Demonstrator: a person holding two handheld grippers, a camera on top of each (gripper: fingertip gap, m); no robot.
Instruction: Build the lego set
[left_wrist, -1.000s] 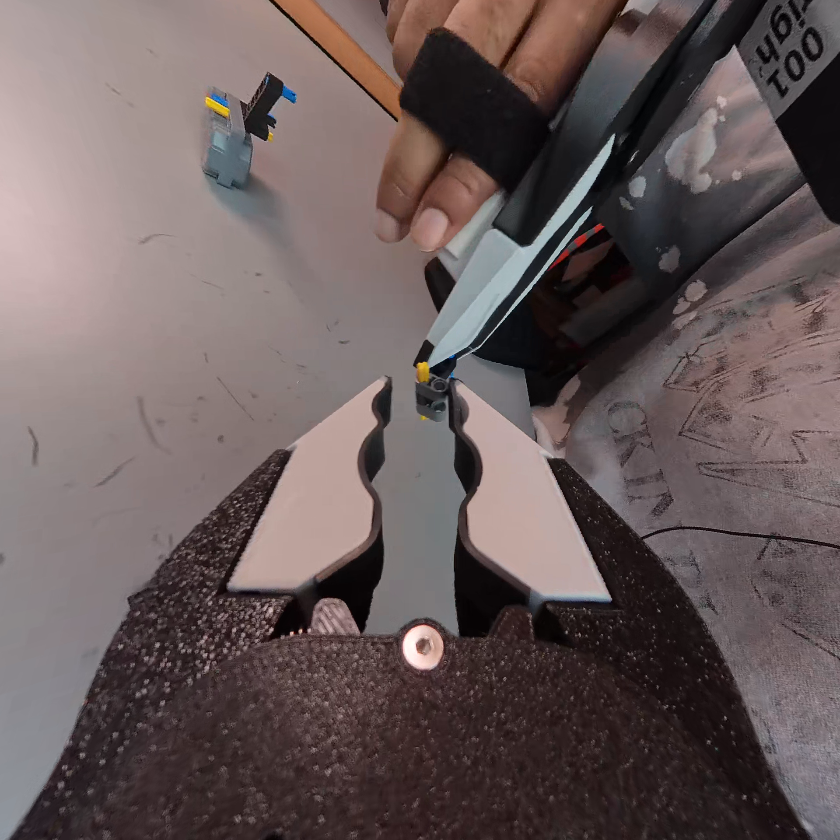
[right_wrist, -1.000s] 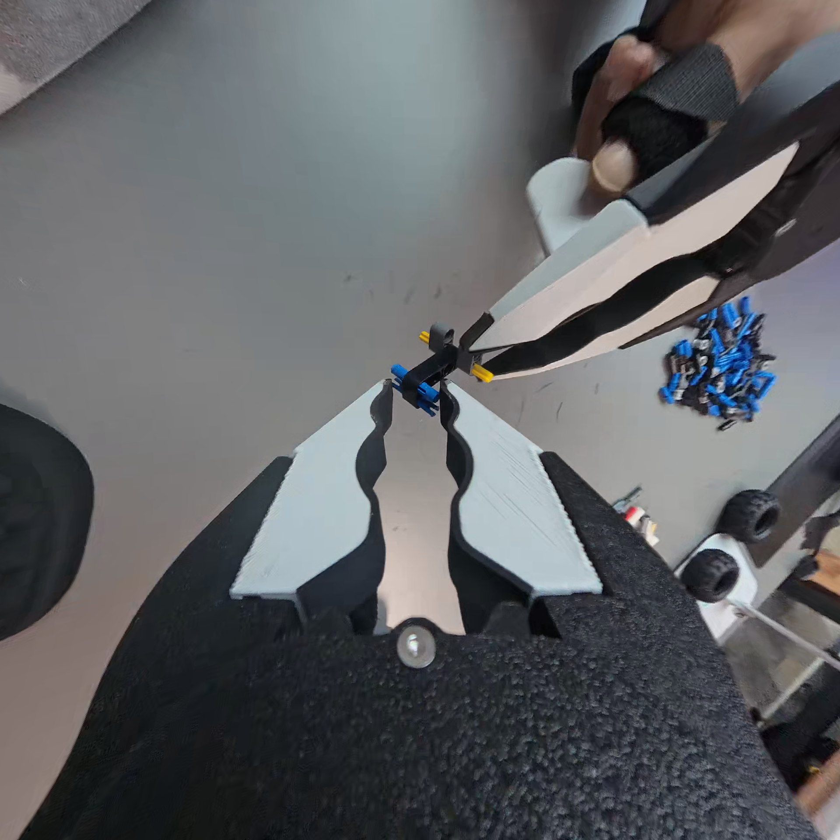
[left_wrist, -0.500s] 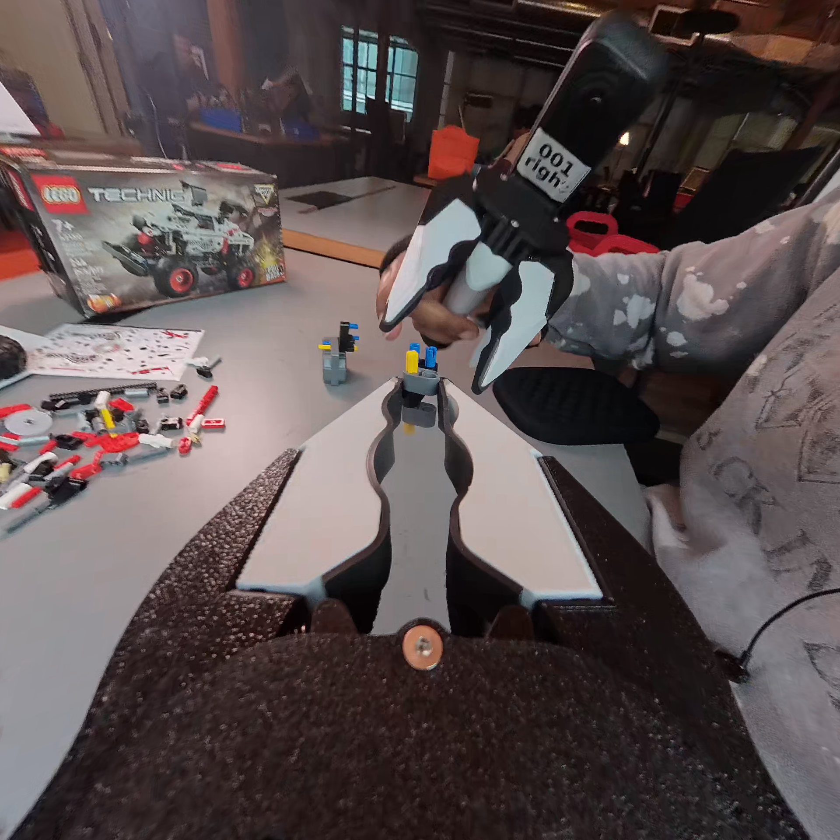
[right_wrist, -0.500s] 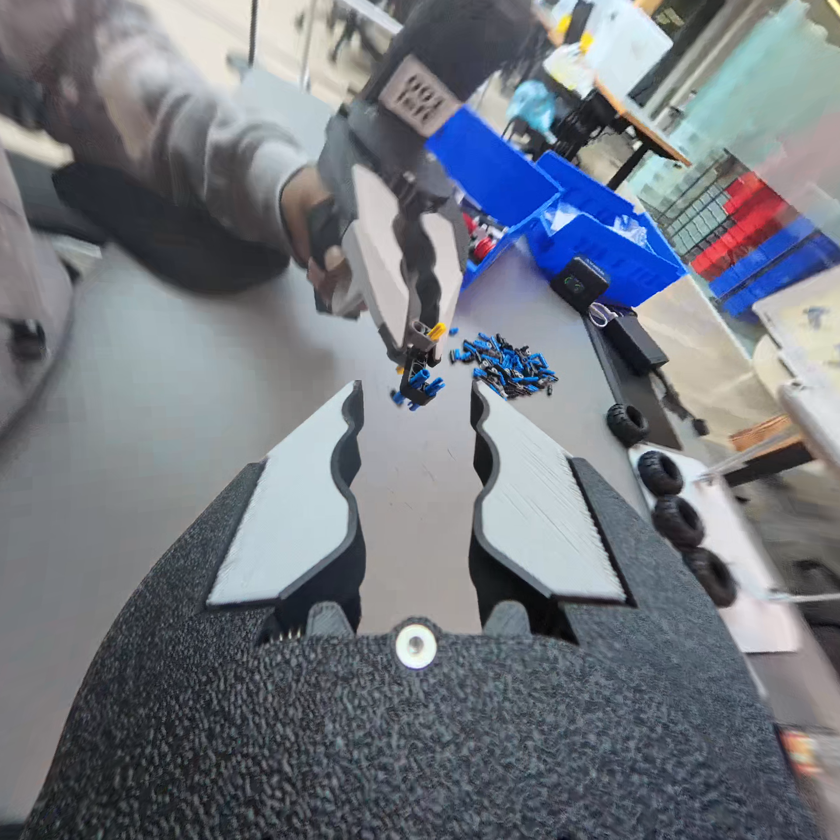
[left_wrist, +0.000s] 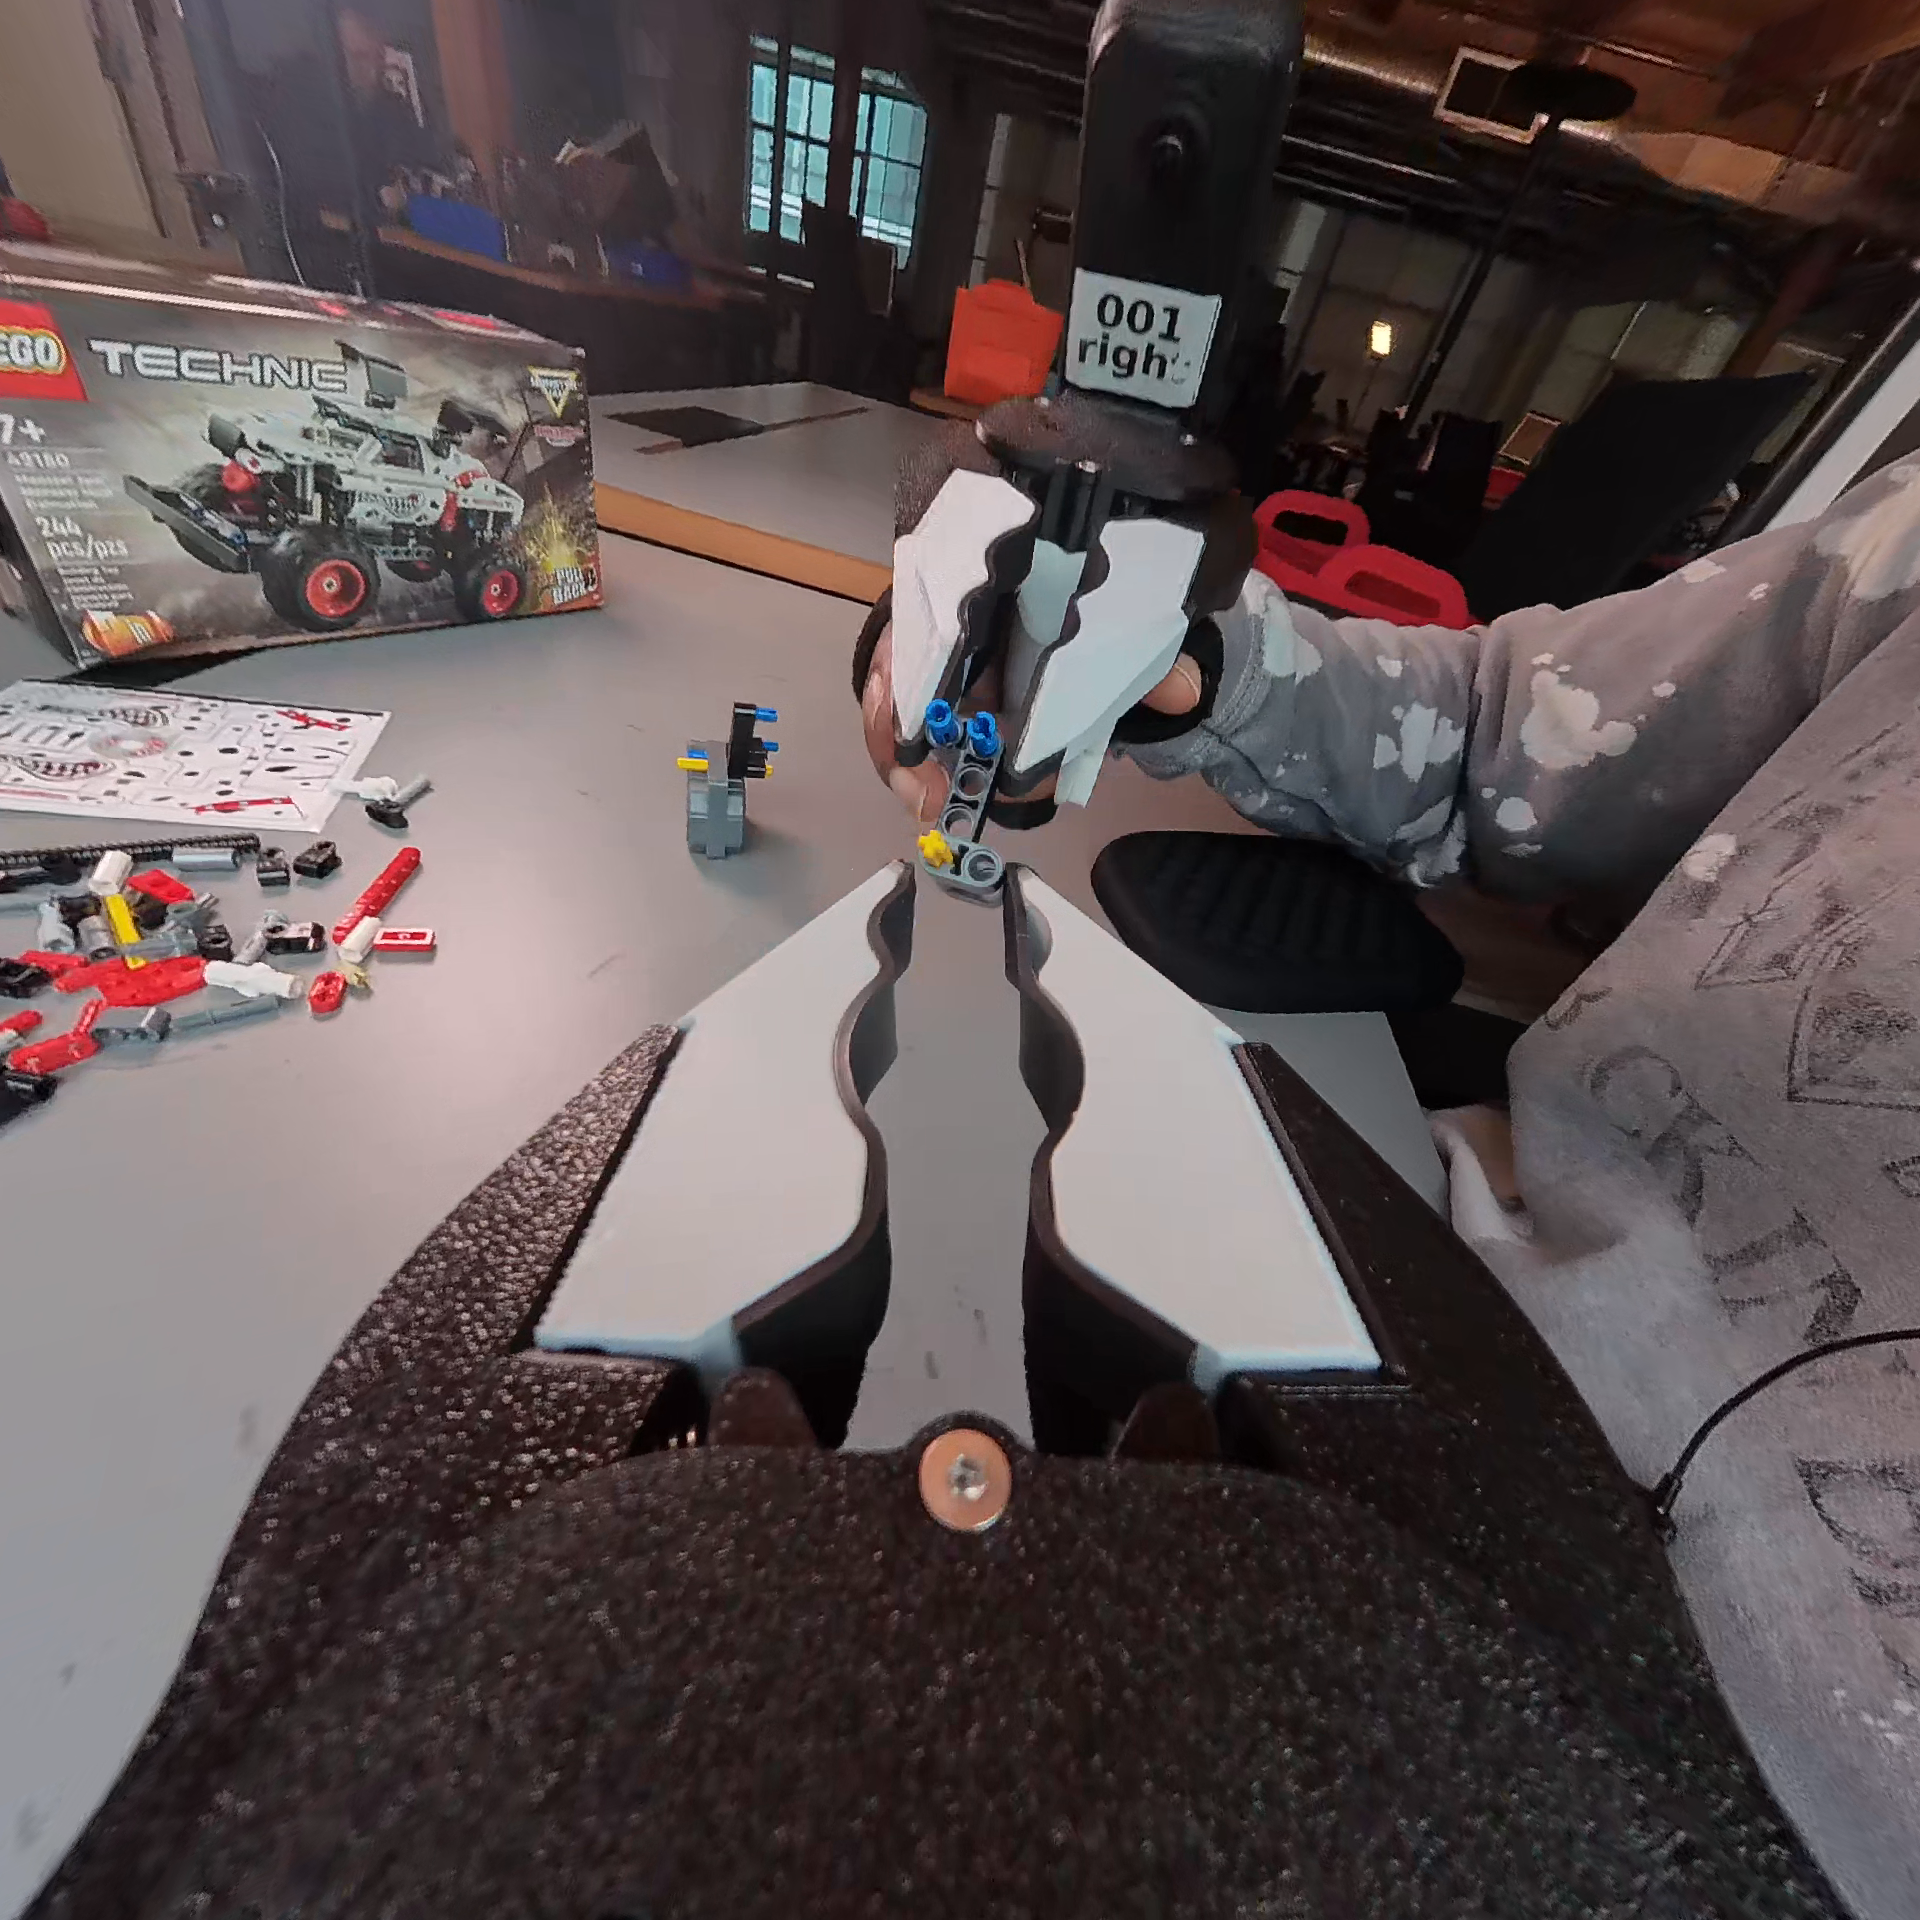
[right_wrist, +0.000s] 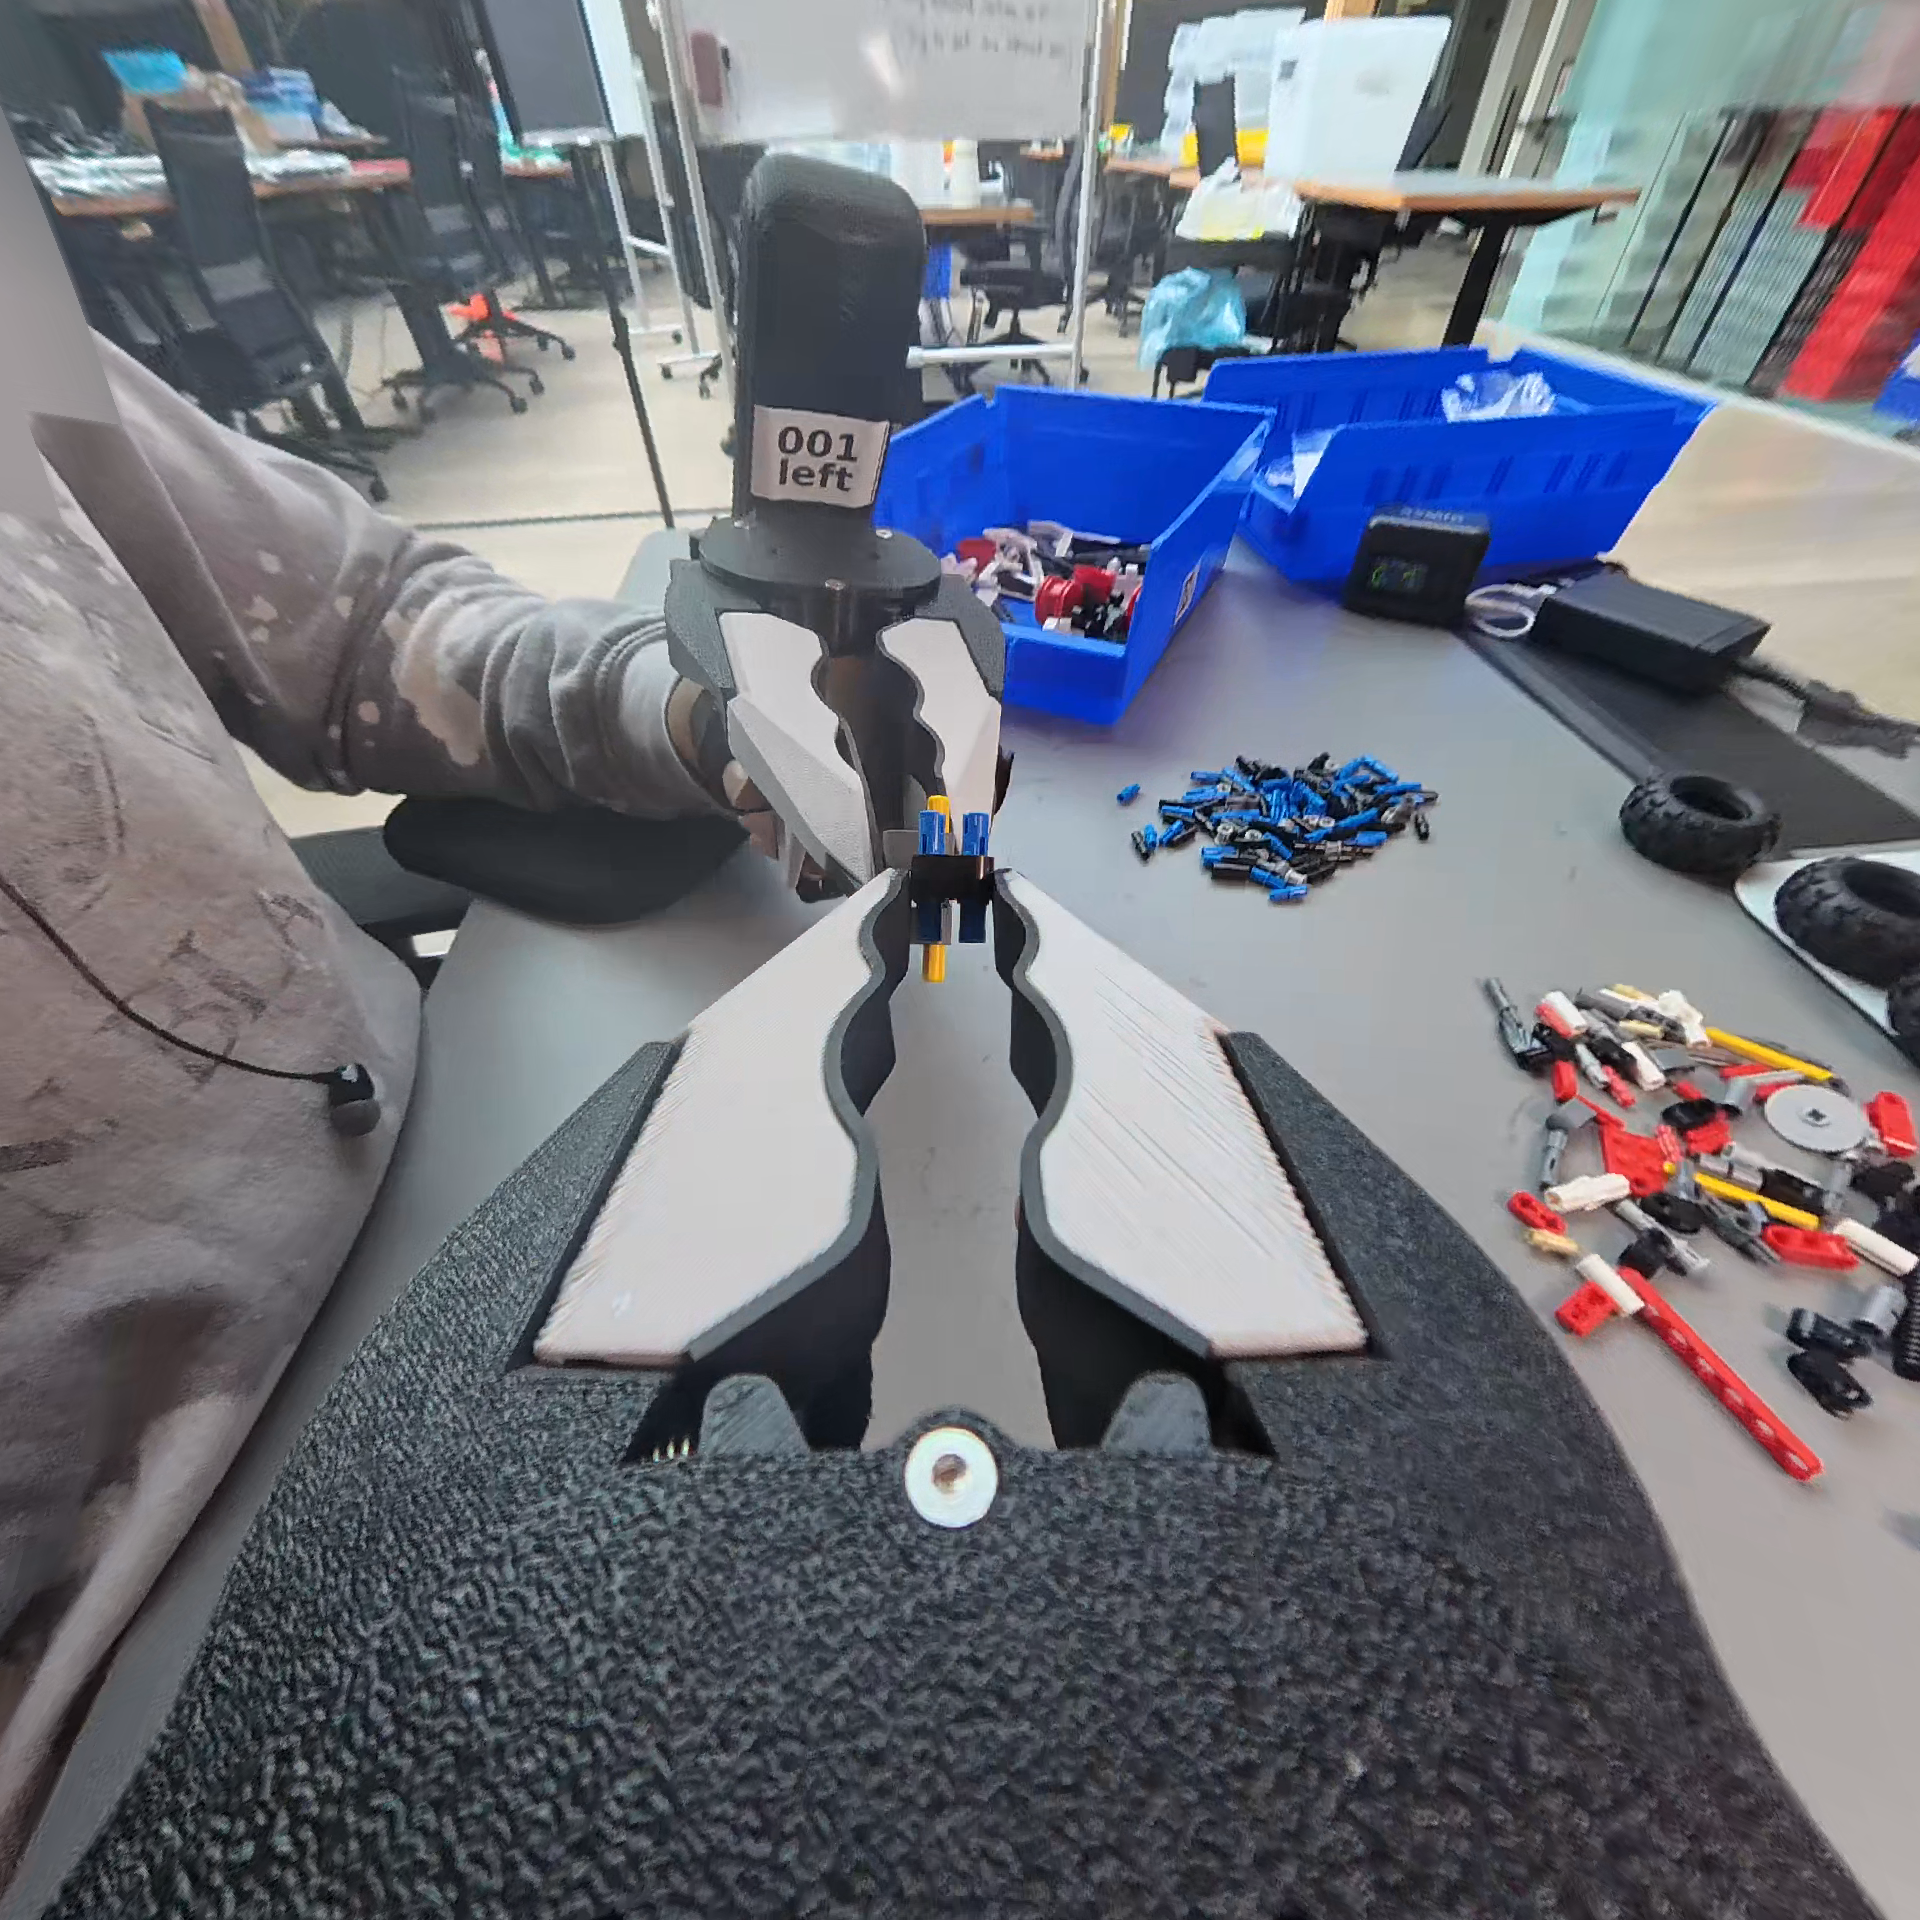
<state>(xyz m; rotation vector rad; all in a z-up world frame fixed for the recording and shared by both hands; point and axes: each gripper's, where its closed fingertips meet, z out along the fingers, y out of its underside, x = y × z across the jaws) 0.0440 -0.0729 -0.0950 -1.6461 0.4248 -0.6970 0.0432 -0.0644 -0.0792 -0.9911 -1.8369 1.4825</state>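
Observation:
A small lego assembly hangs between my two grippers above the grey table (left_wrist: 416, 1195). It is a black beam (left_wrist: 968, 792) with two blue pins (left_wrist: 961, 722) at the top and a grey connector (left_wrist: 977, 868) with a yellow axle (left_wrist: 935, 850) at the bottom. My left gripper (left_wrist: 958, 878) is shut on the grey connector end. My right gripper (left_wrist: 966, 743) points down at it and is shut on the blue-pin end. In the right wrist view my right gripper (right_wrist: 945, 883) clamps the black beam with the blue pins (right_wrist: 971, 831), and the left gripper (right_wrist: 925, 831) faces it.
A second small grey and black assembly (left_wrist: 717, 790) stands on the table. The set's box (left_wrist: 301, 478), a printed sheet (left_wrist: 177, 753) and loose parts (left_wrist: 156, 956) lie left. In the right wrist view are a pile of blue pins (right_wrist: 1288, 821), blue bins (right_wrist: 1070, 582), tyres (right_wrist: 1699, 821) and more parts (right_wrist: 1714, 1174).
Both grippers tilted up from facing the table to level. The right gripper opened half a second ago and has now shut on the blue-pin end while the left kept its hold.

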